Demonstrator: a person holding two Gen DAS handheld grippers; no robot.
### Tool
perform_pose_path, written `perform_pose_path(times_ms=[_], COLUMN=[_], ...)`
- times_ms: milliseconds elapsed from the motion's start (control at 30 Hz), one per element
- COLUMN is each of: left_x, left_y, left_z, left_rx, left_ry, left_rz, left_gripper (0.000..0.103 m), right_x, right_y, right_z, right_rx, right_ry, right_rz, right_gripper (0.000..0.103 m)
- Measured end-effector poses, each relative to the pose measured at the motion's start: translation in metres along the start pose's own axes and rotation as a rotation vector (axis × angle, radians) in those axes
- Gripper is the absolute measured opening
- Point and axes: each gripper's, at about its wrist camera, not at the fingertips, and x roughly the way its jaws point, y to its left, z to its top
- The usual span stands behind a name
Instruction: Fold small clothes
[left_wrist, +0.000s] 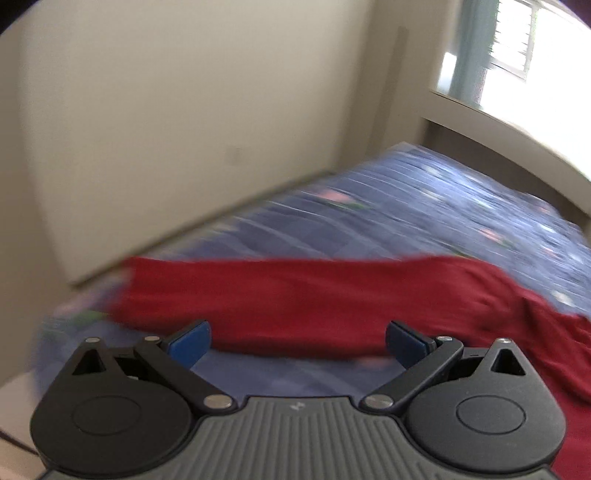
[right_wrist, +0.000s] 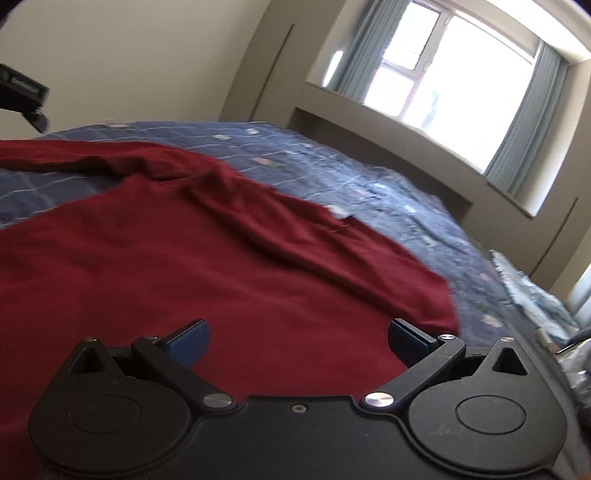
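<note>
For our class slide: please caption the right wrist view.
Open right claw over a red shirt on a blue quilt.

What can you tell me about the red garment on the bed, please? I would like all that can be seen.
The red garment is dark red, soft-looking cloth, plain and unprinted. It lies spread, not yet folded, on the blue patterned bedspread, with wrinkles and one long sleeve-like part stretched sideways. Only the bedspread touches it: the left gripper and right gripper are both open, holding nothing.
</note>
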Motion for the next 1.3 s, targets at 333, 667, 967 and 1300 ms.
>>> perform_pose_path(times_ms=[333,667,967,1300], left_x=[0.024,0.030,0.014,-0.023], left_y=[0.109,0.126,0.127,0.092], left_z=[0.003,0.000,0.027,0.073], left_rx=[-0.230,-0.270,-0.283,-0.142], left_ry=[0.012,0.022,-0.040,-0.119], left_rz=[0.066,-0.023,-0.135,-0.378], left_gripper=[0.100,0.036,0.005,0.005], right_x=[-0.006,-0.004,-0.006,0.003], right_y=[0.031,0.042,0.078,0.186], right_z=[0.000,0.008,0.032,0.112], right_rx=[-0.014,-0.053,-0.146,-0.439], right_ry=[0.046,0.060,-0.038,-0.420], right_rz=[0.026,0.020,0.139,0.453], right_gripper=[0.102,0.102,0.102,0.079])
